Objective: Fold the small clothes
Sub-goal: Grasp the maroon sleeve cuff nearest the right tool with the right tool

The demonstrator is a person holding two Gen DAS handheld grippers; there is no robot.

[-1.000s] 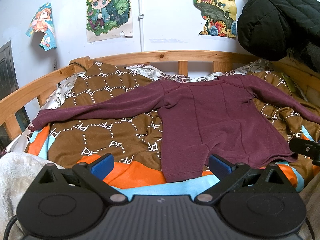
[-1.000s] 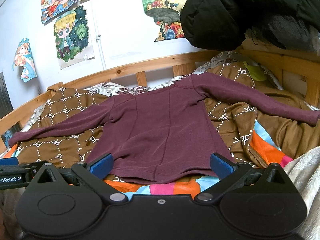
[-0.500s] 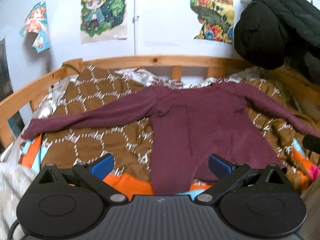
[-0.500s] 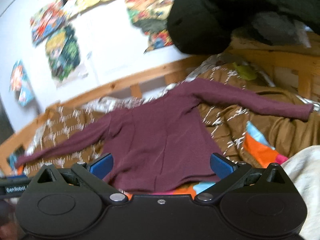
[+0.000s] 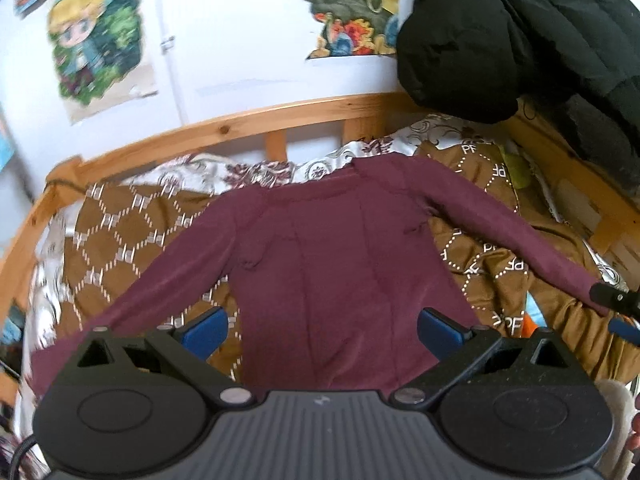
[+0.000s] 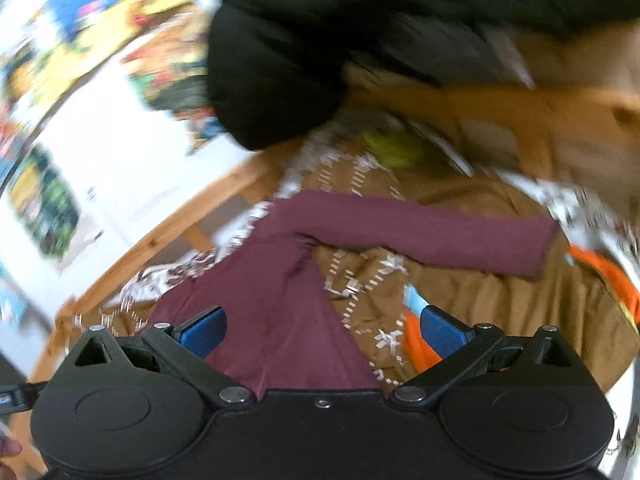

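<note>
shirt [image 5: 340,272] lies flat on bed [image 5: 120,240], unfolded. left claw [image 5: 322,330] and right claw [image 6: 322,330] wide, empty. next: grip a sleeve [image 6: 420,236].

Black housings are seen behind both tongs: left tongs [image 5: 322,330], right tongs [image 6: 322,330]. Blue pads [image 5: 204,330] are fitted to the fingers; silver screws [image 5: 234,394] are set at the pivots.

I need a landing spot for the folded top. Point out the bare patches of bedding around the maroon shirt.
Bare brown quilt lies between the wooden rail and the maroon shirt, above its left sleeve. Another patch lies below the right sleeve, bordered by the orange panel. The far right corner is crowded by the black jacket.
</note>
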